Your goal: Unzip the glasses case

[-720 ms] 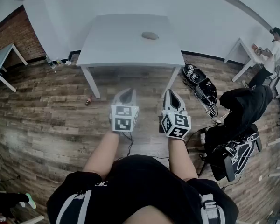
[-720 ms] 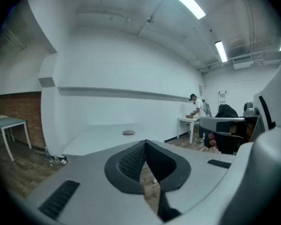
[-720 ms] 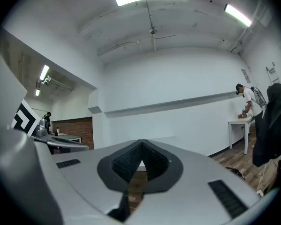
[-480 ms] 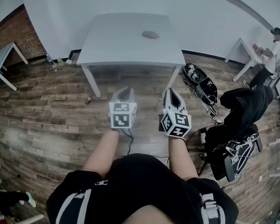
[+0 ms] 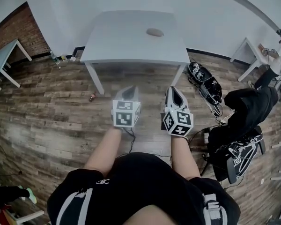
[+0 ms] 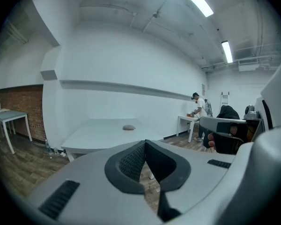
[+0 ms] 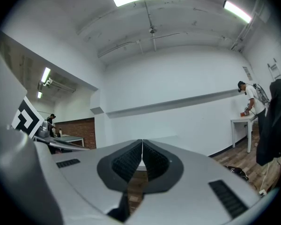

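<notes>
A small grey oval glasses case (image 5: 155,32) lies on a white table (image 5: 126,43) some way ahead; it also shows as a small lump (image 6: 129,127) in the left gripper view. My left gripper (image 5: 127,93) is held over the wooden floor in front of the table, jaws shut with nothing between them (image 6: 144,143). My right gripper (image 5: 174,92) is beside it, also shut and empty (image 7: 142,142). Both are well short of the table and the case.
Black bags and gear (image 5: 243,116) lie on the floor at the right, with more black items (image 5: 203,86) near the table leg. A person (image 5: 274,55) stands at a small white table far right. Another table (image 5: 2,62) stands left by a brick wall.
The view has shifted slightly, with the table and case a little nearer. Both grippers keep their place side by side, still shut.
</notes>
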A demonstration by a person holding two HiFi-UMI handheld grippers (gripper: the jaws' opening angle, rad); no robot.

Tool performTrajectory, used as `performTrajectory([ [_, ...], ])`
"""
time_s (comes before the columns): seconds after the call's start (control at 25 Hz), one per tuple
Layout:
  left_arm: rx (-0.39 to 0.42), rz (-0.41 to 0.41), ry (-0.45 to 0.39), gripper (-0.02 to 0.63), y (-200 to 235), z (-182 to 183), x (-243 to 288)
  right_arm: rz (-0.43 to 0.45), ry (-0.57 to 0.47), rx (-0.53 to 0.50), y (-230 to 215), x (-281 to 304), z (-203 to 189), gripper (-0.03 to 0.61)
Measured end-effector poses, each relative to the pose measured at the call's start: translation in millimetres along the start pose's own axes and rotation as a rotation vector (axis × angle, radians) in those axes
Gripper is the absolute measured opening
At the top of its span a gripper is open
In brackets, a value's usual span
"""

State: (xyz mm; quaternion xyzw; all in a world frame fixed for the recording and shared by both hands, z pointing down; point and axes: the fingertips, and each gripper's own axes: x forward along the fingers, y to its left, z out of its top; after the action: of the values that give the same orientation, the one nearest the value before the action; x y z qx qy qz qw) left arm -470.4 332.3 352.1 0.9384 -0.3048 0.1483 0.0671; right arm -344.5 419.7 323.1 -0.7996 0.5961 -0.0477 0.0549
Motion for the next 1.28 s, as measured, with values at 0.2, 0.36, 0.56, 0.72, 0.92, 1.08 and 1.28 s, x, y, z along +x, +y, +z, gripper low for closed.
performTrajectory([
  [0.2, -0.005, 0.010, -0.003, 0.006, -9, 2, 6, 0.015, 0.007, -0.001, -10, 2, 0, 0.014],
  [0.36, 0.000, 0.017, -0.002, 0.005, -30, 0, 15, 0.029, 0.005, -0.004, -30, -2, 0, 0.015],
  [0.56, -0.008, 0.045, -0.002, 0.006, -55, 1, 28, 0.064, 0.015, -0.012, -56, -4, -1, 0.015],
  [0.72, -0.014, 0.074, 0.004, 0.006, -75, -6, 36, 0.091, 0.034, -0.008, -78, -6, -8, 0.015],
  [0.92, 0.000, 0.090, 0.033, 0.005, -85, -10, 51, 0.110, 0.045, 0.004, -92, -3, -14, 0.015],
  [1.08, 0.022, 0.091, 0.034, 0.005, -88, -8, 67, 0.103, 0.042, 0.014, -108, 5, -18, 0.015],
  [1.28, 0.030, 0.073, 0.034, 0.005, -87, -5, 100, 0.090, 0.045, -0.006, -125, 26, -19, 0.015],
])
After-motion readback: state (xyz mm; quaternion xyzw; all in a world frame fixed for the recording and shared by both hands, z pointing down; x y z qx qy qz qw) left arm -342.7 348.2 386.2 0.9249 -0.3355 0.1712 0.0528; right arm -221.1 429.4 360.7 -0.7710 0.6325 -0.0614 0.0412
